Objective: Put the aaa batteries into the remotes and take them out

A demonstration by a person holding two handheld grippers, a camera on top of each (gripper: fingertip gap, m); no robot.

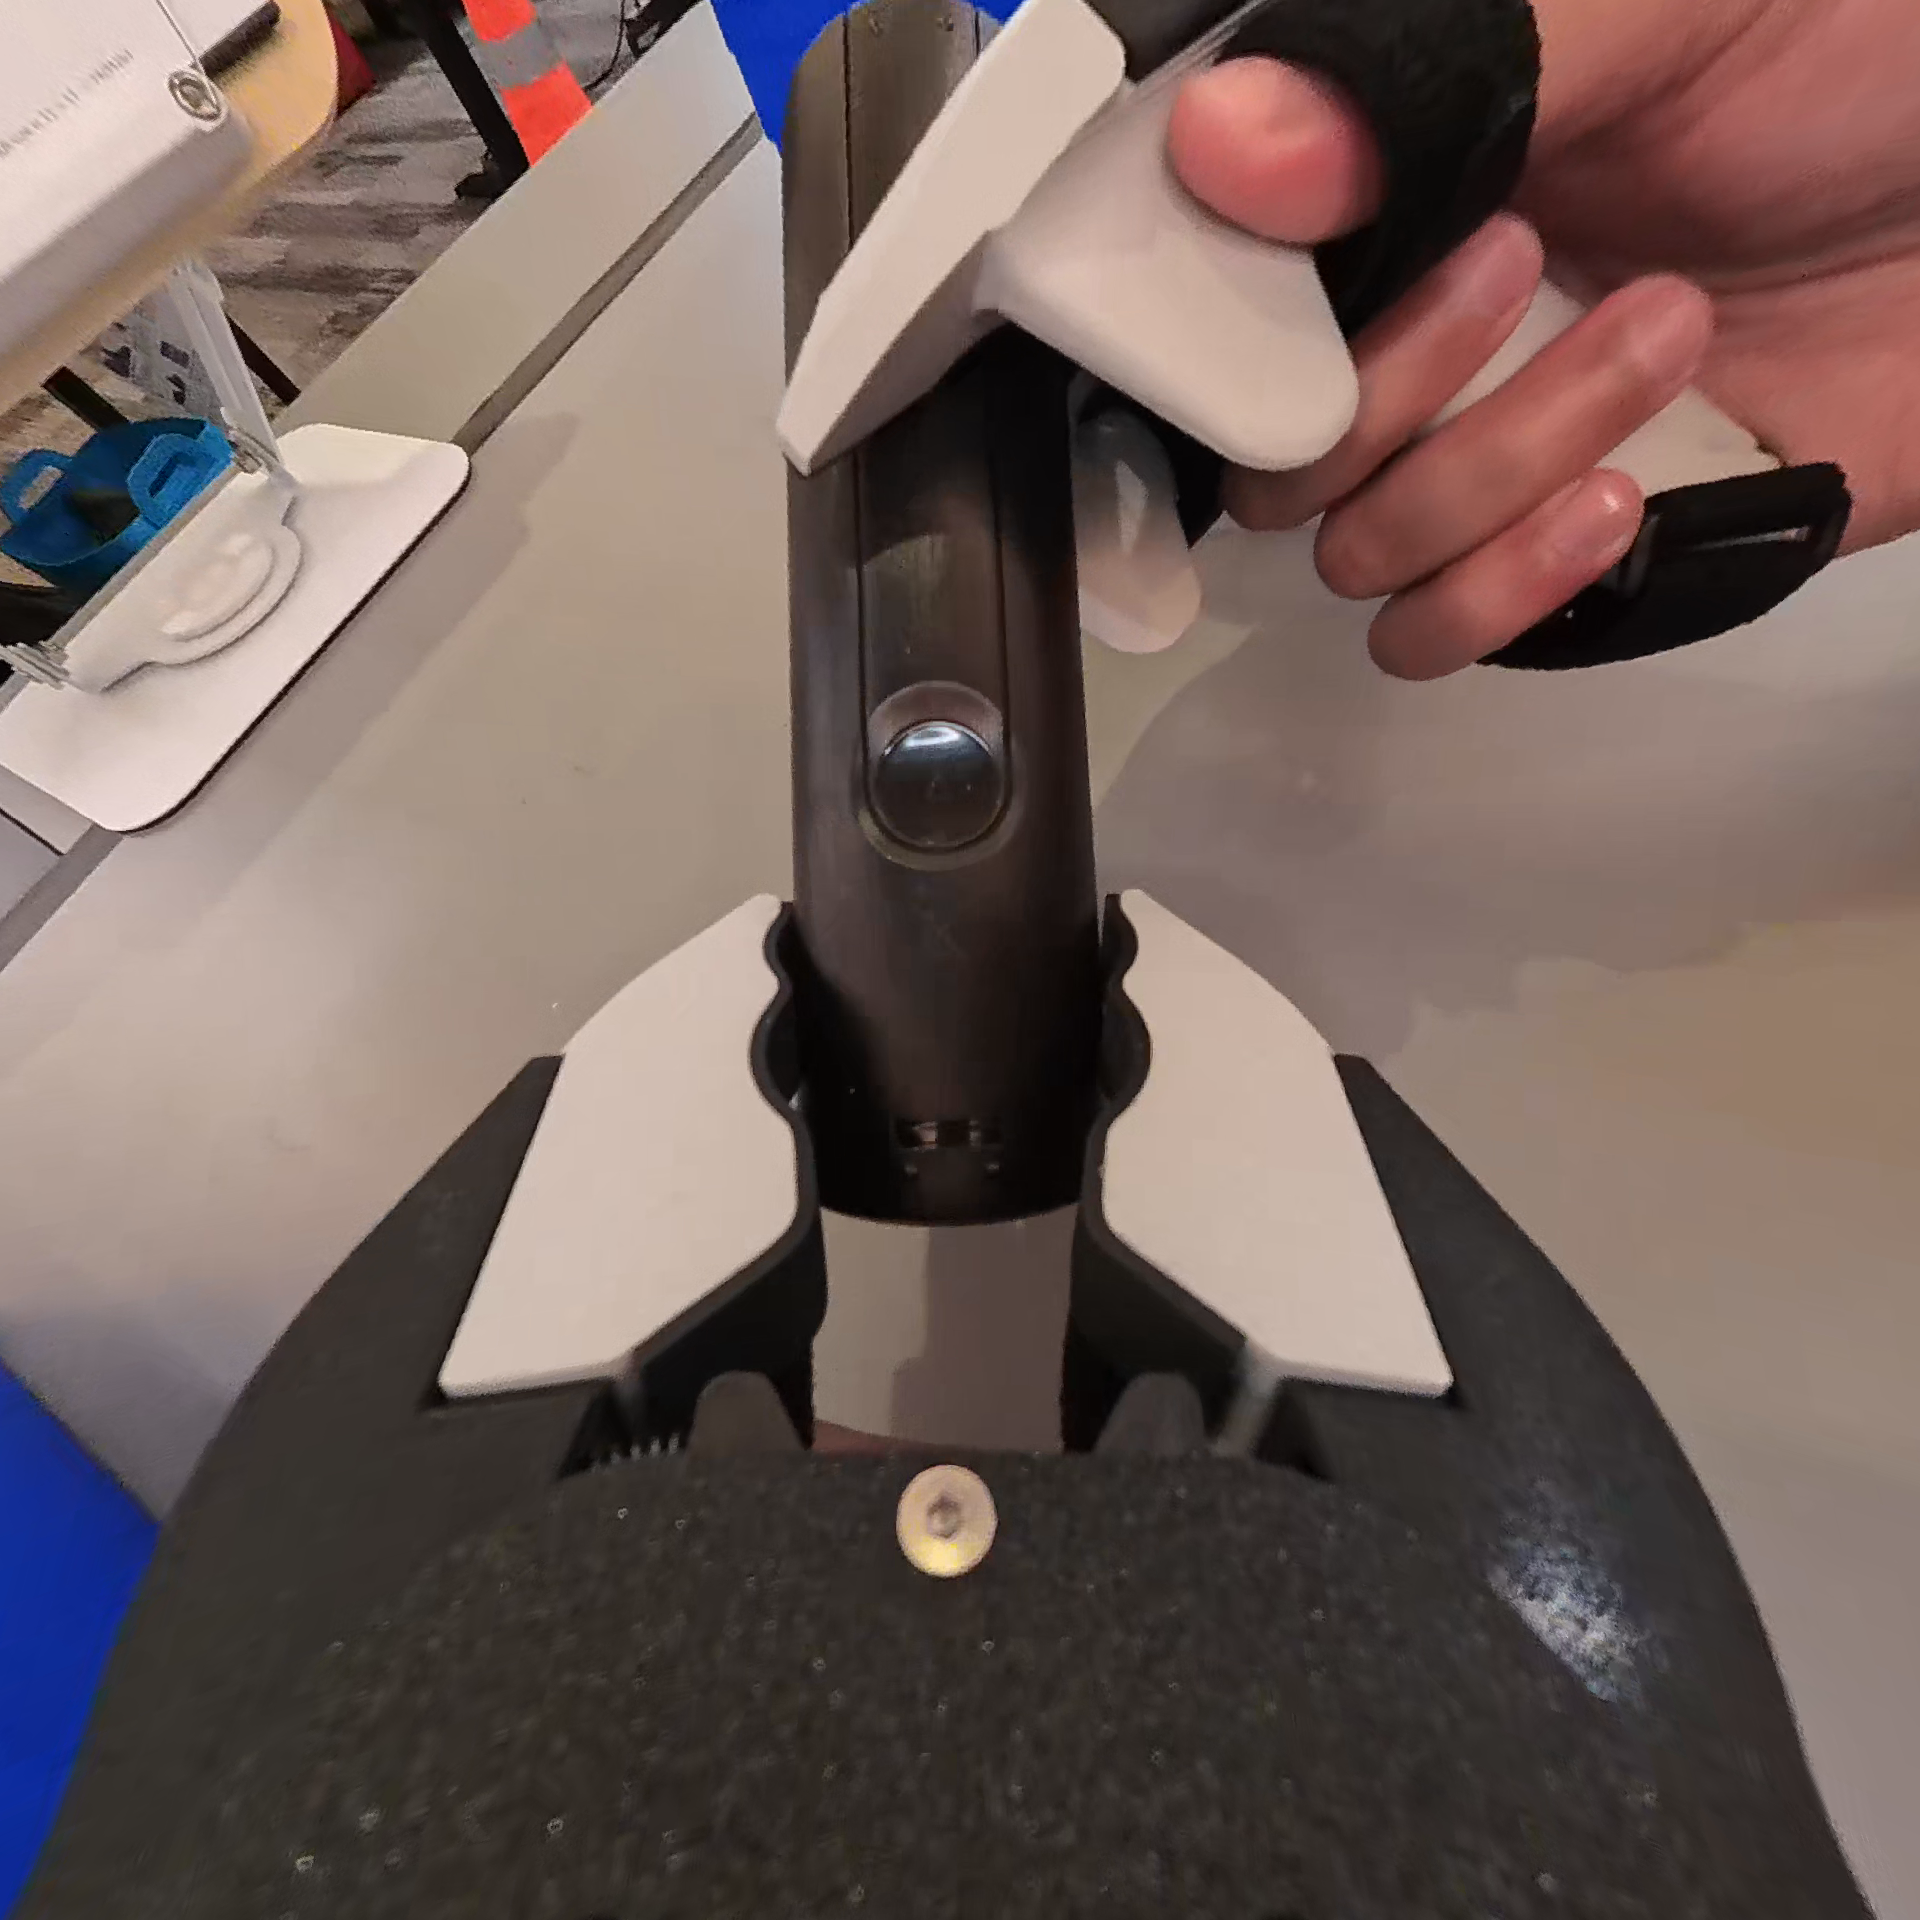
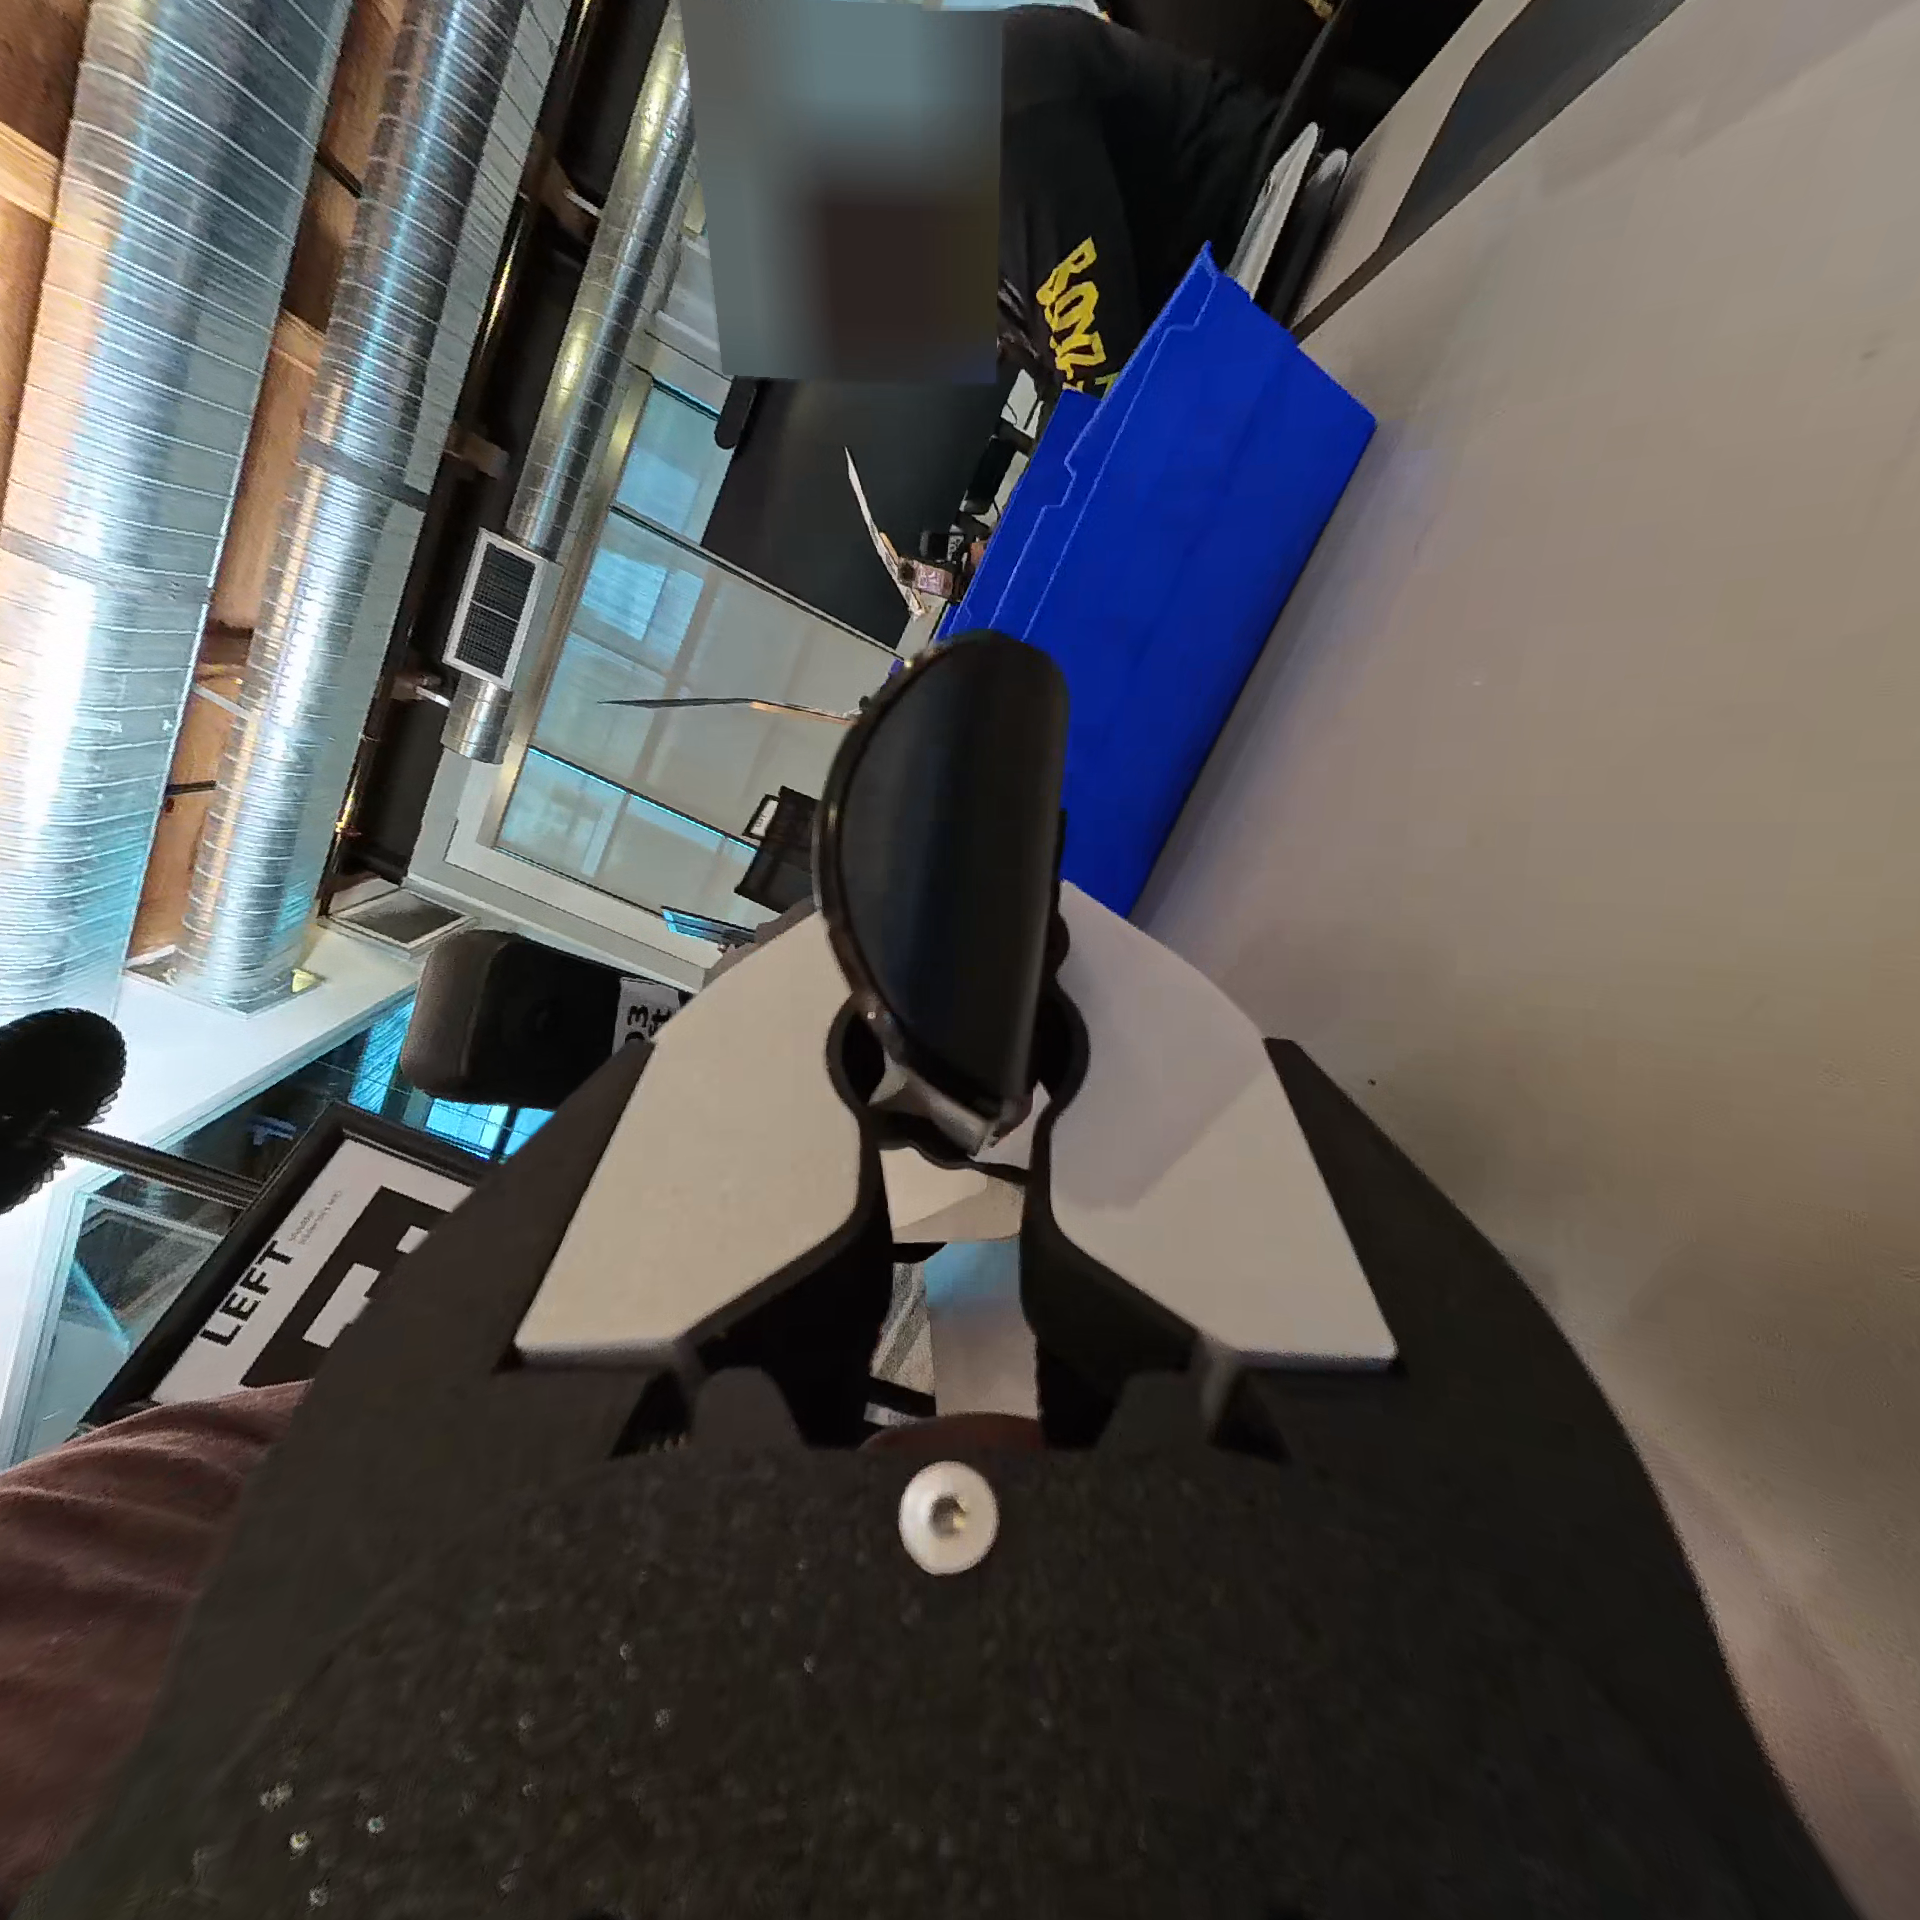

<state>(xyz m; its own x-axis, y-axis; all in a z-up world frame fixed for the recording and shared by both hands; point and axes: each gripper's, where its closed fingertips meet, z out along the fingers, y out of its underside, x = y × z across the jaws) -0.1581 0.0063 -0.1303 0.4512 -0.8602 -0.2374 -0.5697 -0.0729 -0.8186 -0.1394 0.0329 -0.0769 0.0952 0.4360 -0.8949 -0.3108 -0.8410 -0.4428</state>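
In the left wrist view, the left hand-held gripper (image 1: pixel 940 1039) is clenching the near end of a dark remote (image 1: pixel 940 831), its two white fingers (image 1: pixel 665 1143) pressing on either side of the body. The remote is pointing straight away from the camera, raised above the pale table (image 1: pixel 1455 1039), with a round button showing on its upper face. Farther along it, the right hand-held gripper (image 1: pixel 1039 343) is coming in from the upper right, its white fingers closing over the remote's far half, and a person's hand (image 1: pixel 1558 343) is wrapping around that gripper's handle. To the left, a white stand (image 1: pixel 260 582) is sitting on the table with a blue part (image 1: pixel 114 499) beside it.

In the right wrist view, which is turned on its side, the right hand-held gripper (image 2: pixel 956 1049) is gripping the same remote (image 2: pixel 945 873) at its fingertips, the remote's rounded dark end sticking out beyond them. Behind it, a blue bin (image 2: pixel 1174 582) is resting on the table (image 2: pixel 1610 831). Farther off, a person in a dark shirt (image 2: pixel 1122 187) is standing, and silver ducts (image 2: pixel 208 416) are running along the ceiling. No batteries are showing in either view.
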